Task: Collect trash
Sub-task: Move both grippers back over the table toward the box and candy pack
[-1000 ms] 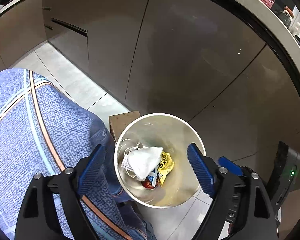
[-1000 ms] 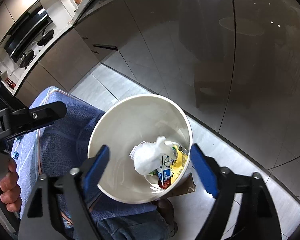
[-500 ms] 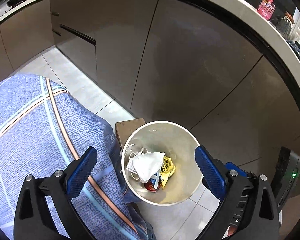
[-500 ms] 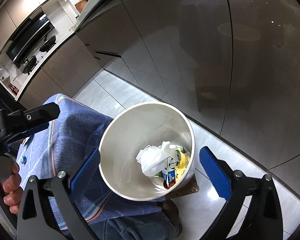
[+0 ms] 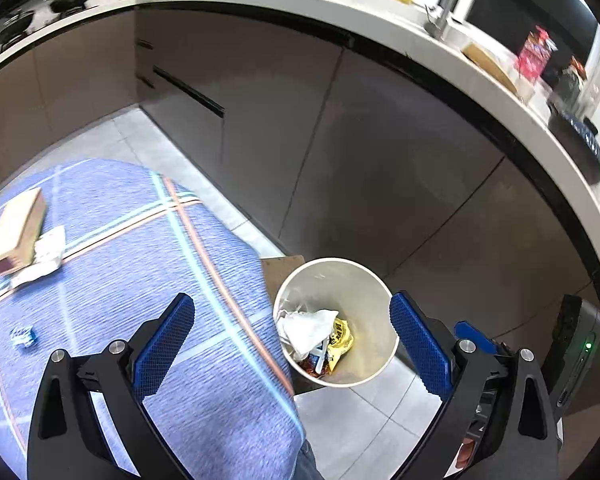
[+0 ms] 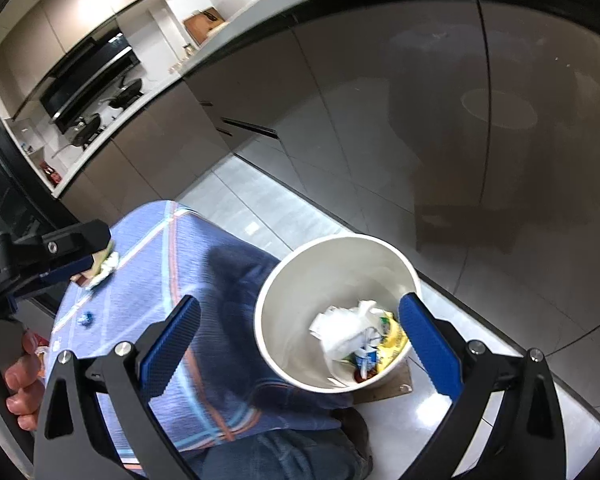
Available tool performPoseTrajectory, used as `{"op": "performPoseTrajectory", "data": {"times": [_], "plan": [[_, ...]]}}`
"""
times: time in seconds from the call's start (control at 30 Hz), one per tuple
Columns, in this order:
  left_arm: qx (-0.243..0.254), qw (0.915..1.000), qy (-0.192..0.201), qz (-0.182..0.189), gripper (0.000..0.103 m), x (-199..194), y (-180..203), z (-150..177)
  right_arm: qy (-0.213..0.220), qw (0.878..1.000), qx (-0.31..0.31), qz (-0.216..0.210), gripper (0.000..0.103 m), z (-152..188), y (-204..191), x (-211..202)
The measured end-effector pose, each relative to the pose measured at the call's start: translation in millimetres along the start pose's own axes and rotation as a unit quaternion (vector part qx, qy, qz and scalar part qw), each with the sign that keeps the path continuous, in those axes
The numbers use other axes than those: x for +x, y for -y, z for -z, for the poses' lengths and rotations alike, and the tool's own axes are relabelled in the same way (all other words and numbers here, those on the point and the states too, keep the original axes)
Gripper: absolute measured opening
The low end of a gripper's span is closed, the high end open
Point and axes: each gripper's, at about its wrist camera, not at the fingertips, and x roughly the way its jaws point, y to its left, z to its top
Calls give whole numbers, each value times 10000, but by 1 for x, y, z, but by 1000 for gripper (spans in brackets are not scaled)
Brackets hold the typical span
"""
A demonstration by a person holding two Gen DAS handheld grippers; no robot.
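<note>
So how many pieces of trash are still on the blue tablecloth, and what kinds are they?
Cardboard box: 1
White crumpled paper: 1
Small blue wrapper: 1
Total: 3 on the blue tablecloth
More trash already lies in the white bin; that pile is too jumbled to count.

White round trash bin point(image 5: 374, 364) stands upright on the tiled floor beside the cloth-covered table, open at the top. At its bottom lie a crumpled white tissue point(image 5: 310, 330), a yellow printed wrapper point(image 5: 340, 342) touching it, and a small red and blue packet point(image 6: 364, 362) partly buried beneath. Small blue scrap point(image 5: 23, 337) remains on the tablecloth, along with a white paper scrap point(image 5: 44, 258) farther off.
</note>
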Motion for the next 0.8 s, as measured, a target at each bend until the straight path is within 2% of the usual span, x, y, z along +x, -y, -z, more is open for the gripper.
{"op": "performPoseTrajectory", "data": {"times": [0.17,0.43,0.8], "plan": [[-221,9996,123,-91,94,-36,-18,8,154,9994,-274,-148,100,-5,-28,-18],[-343,9966,403,-635,94,-76,-52,27,112,9957,-686,-611,100,-4,-77,-32],[-1165,9851,592,-1121,94,-130,-153,67,-374,9811,-1463,-1206,100,11,-155,-19]]}}
